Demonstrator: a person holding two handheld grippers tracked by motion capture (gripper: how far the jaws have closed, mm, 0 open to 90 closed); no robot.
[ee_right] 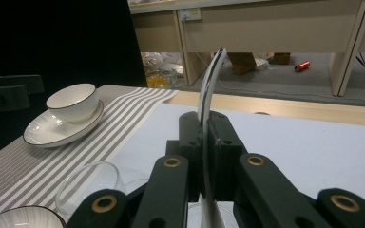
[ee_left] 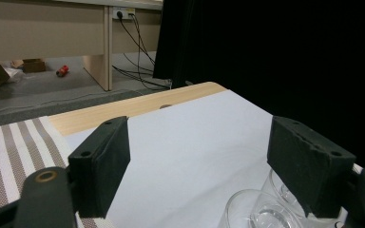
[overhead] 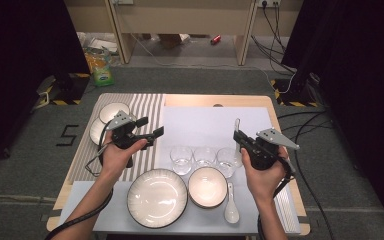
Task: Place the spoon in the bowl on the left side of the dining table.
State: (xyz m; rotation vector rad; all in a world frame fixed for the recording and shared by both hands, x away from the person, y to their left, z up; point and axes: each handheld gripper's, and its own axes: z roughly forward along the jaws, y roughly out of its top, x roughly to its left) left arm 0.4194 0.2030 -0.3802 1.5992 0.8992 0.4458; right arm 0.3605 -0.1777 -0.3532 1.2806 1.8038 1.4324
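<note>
Over the white mat (overhead: 215, 122), I hold my right gripper (overhead: 237, 136) with its jaws nearly closed, clamped on a thin white plate (ee_right: 210, 90) stood on edge. The right gripper view shows the plate's rim rising between the pads; the high view shows it as a pale sliver above the jaws. My left gripper (overhead: 151, 128) hangs over the seam between the striped mat (overhead: 147, 107) and the white mat, jaws wide apart, gripping nothing.

The left gripper view shows the white mat's bare far half up to the table's wooden edge (ee_left: 138, 107), with glass rims at the bottom right. The right gripper view shows a bowl (ee_right: 72, 102) standing on a saucer (ee_right: 52, 133) on the striped mat; from above these read as two overlapping discs.

Count, high view: three glasses (overhead: 204, 157) in a row, one large plate (overhead: 157, 197), one bowl (overhead: 207, 186), one spoon (overhead: 231, 205), all along the near side.

The far part of the white mat is open. The glasses stand just beside my right gripper, between the two grippers.
</note>
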